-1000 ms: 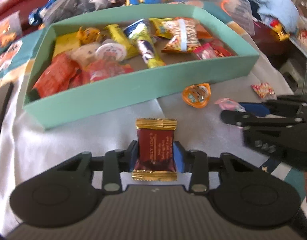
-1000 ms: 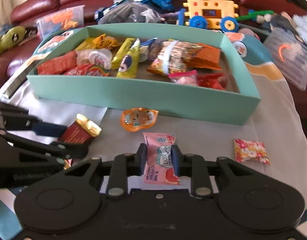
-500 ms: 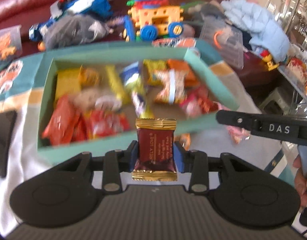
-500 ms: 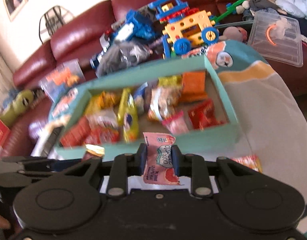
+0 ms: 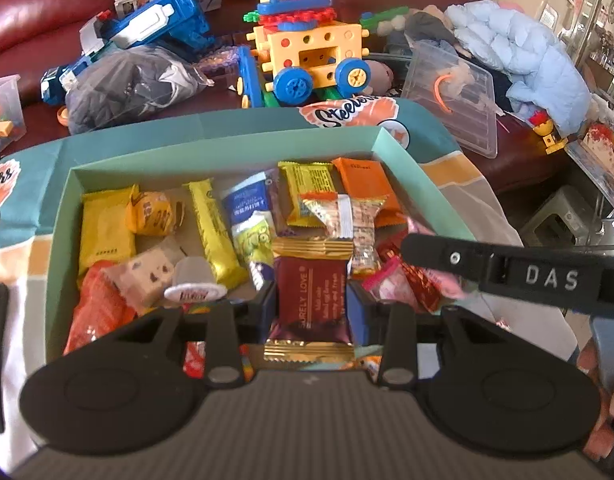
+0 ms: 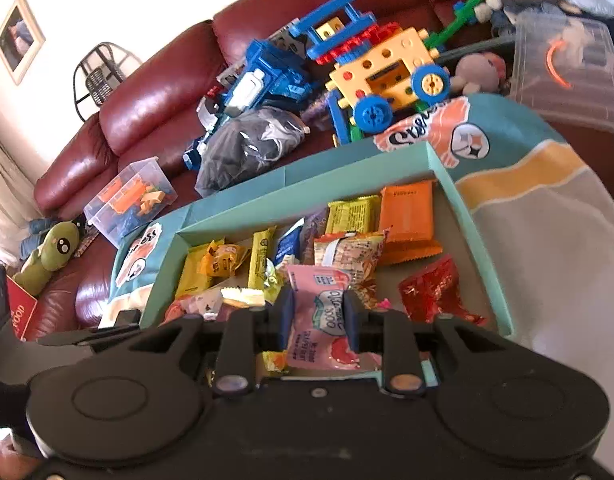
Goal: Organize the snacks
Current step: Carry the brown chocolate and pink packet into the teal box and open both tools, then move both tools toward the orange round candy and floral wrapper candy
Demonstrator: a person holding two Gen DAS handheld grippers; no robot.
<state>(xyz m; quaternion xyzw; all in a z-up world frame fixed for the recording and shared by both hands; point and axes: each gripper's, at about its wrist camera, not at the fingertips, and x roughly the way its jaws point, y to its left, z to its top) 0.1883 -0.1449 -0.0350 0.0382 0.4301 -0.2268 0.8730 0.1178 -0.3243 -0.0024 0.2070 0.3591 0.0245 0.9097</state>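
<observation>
Two snacks are on their way into the teal box [image 5: 59, 236] at once, and that is the change: a second ago both grippers sat low over the cloth-covered bench [image 6: 555, 280] in front of the box, and now both have lifted and come forward until they hang over its open top. The box is the largest thing here and is already crowded with wrappers, among them an orange packet [image 5: 367, 188] at the far right corner, a long yellow bar [image 5: 215, 236] near the middle and a red foil packet [image 6: 435, 292] at the near right.

Next down in size, the left gripper [image 5: 311, 308] is pinching a dark red chocolate packet [image 5: 310, 304] with gold ends, its blue pads pressed on the packet's two sides, above the near middle of the box. The right gripper [image 6: 317, 316] is pinching a pink candy sachet [image 6: 323, 320] the same way, over the near wall of the box. From the left wrist view the right gripper's black body reaches in from the right, close beside the chocolate packet.

With both loads clear of the bench and over the box, I judge that only the letting go remains for this pair.
</observation>
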